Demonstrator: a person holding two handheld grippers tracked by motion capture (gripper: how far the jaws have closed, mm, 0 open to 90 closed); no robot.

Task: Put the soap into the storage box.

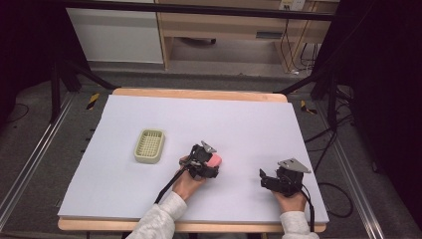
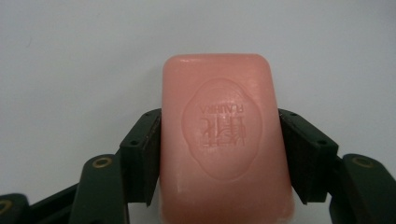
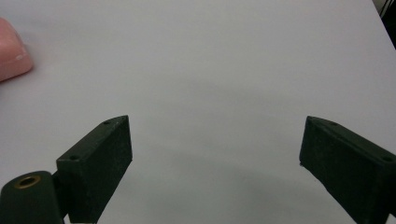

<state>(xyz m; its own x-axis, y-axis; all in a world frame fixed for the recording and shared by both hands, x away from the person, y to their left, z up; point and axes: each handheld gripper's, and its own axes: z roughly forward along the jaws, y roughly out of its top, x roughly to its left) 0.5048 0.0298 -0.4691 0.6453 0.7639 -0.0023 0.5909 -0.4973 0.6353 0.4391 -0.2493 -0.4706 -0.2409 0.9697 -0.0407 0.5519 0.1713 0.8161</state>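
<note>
A pink bar of soap [image 2: 223,140] with an embossed oval stamp sits between the black jaws of my left gripper [image 2: 219,149], which press on both of its long sides. From above, the soap [image 1: 214,160] and the left gripper [image 1: 213,162] are at the middle of the white table. A pale green slotted soap dish [image 1: 149,146] lies to their left, apart from them. My right gripper [image 1: 263,178] rests low at the front right, jaws wide apart with nothing between them [image 3: 215,154]. The soap's corner [image 3: 11,51] shows at the far left of the right gripper view.
The white sheet [image 1: 239,124] covers a wooden table whose edge [image 1: 199,93] shows at the back. Black cables [image 1: 326,149] trail off the right side, and metal floor rails [image 1: 30,159] run along both sides.
</note>
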